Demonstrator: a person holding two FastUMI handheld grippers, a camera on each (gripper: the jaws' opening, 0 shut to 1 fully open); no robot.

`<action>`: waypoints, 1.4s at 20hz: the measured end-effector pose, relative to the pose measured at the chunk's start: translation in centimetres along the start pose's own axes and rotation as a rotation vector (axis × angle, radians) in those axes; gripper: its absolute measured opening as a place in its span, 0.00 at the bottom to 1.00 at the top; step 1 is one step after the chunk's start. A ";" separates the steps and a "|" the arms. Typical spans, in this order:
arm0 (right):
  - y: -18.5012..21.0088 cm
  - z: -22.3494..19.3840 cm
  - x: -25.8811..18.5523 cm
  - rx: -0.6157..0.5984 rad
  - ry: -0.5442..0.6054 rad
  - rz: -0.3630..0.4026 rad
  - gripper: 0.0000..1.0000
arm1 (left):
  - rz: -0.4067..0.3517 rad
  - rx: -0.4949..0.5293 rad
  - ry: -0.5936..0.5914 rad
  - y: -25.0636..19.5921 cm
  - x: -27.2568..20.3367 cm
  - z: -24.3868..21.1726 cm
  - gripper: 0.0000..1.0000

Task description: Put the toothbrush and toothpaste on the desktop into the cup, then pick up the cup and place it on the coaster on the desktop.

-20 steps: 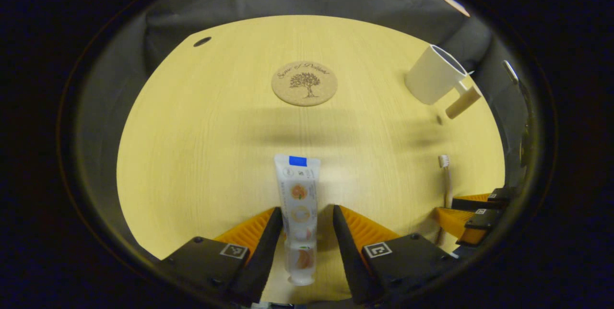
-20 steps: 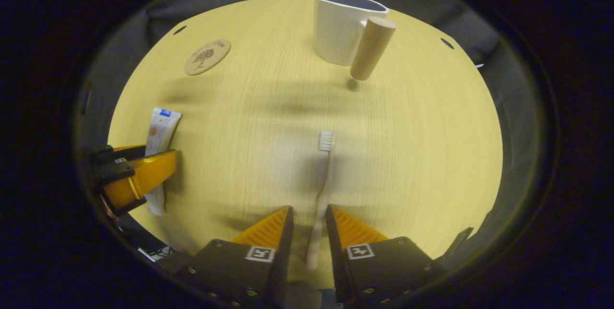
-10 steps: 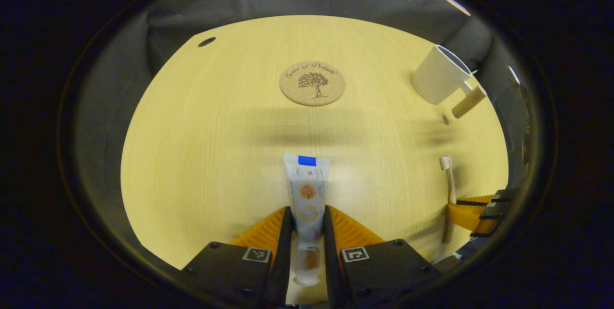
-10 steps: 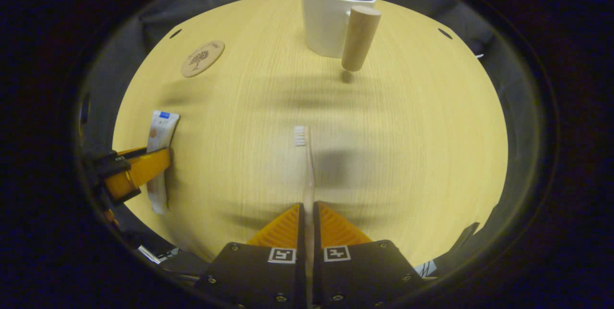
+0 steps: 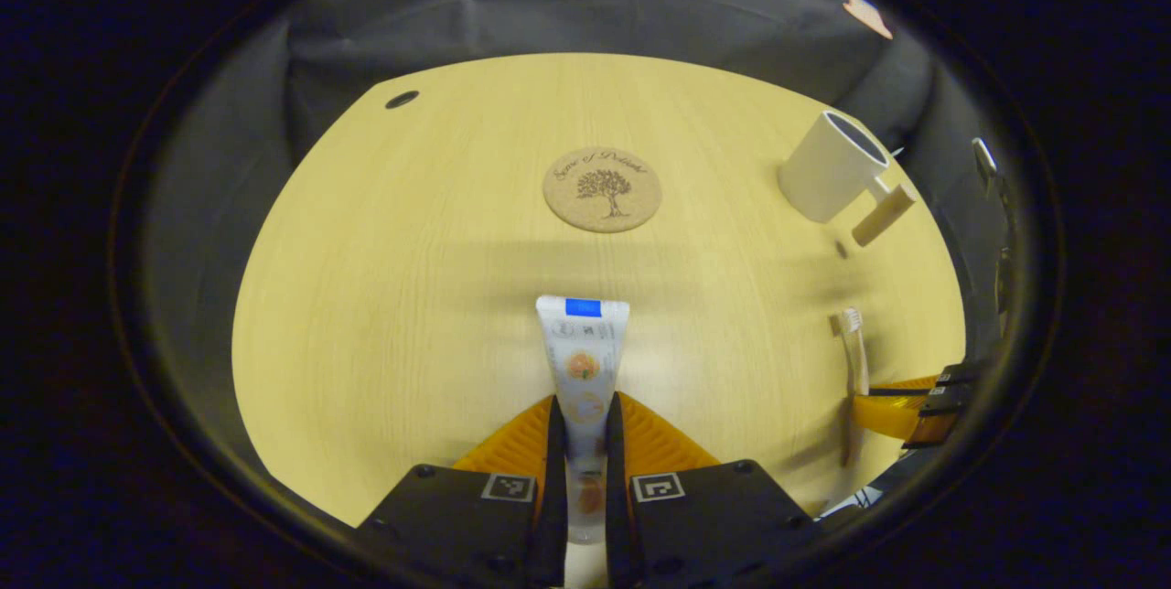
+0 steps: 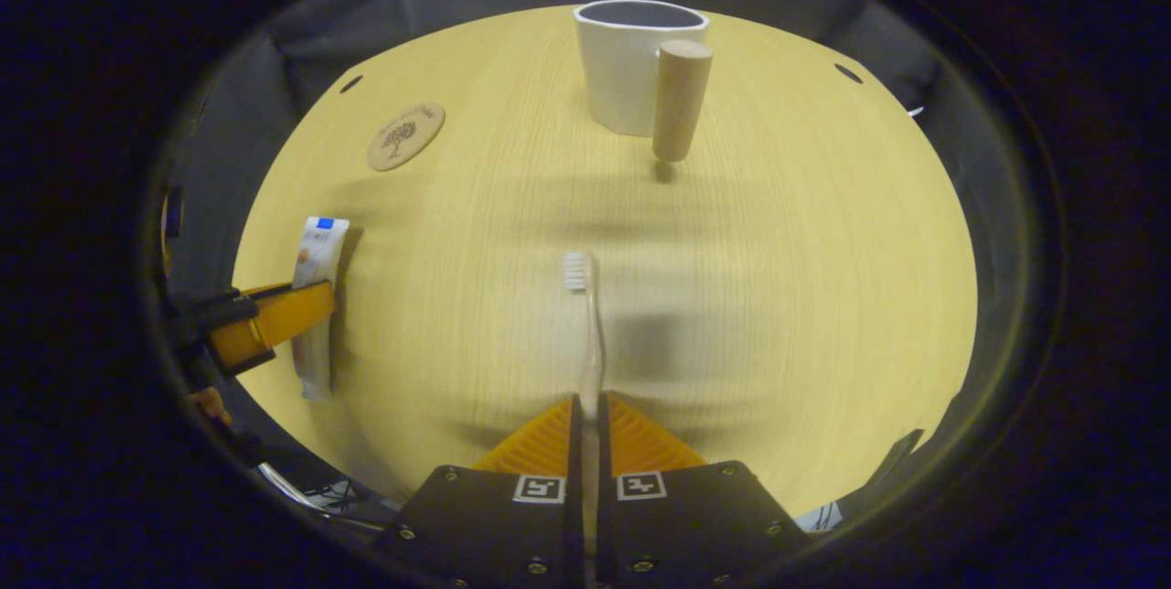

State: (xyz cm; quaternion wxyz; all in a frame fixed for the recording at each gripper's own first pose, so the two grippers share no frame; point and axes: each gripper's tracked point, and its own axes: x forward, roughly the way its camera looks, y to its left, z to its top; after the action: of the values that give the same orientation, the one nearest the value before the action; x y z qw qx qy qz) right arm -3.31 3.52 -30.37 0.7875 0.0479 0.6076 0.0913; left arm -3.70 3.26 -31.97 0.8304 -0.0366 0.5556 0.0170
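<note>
Left tool [image 5: 582,443] clamped on toothpaste [image 5: 583,360]; right tool [image 6: 589,443] clamped on toothbrush [image 6: 588,333]; cup [image 6: 631,63] upright on counter [image 6: 778,278].

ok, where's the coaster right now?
Left gripper view: coaster lies bare on the desktop, straight beyond the held toothpaste, cup to its right.
</note>
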 end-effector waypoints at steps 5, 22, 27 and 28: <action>0.0 1.8 -1.1 0.028 -0.127 0.042 0.06 | -0.018 -0.010 -0.090 -0.9 -1.0 1.8 0.24; 2.1 12.8 -7.4 0.011 -0.707 0.161 0.05 | -0.103 -0.028 -0.424 -4.7 -4.5 11.7 0.22; 1.9 16.8 -10.8 0.003 -0.852 0.145 0.06 | -0.141 -0.029 -0.555 -6.5 -6.6 16.0 0.24; 1.9 17.6 -11.4 -0.005 -0.877 0.142 0.05 | -0.147 -0.021 -0.584 -6.8 -7.0 16.9 0.24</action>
State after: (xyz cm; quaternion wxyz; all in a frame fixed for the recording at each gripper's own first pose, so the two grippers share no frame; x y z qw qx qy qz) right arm 10.73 3.71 -14.63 0.9627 0.1219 0.2111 0.1178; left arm 9.65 -2.12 -18.83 0.9536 -0.0788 0.2891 -0.0277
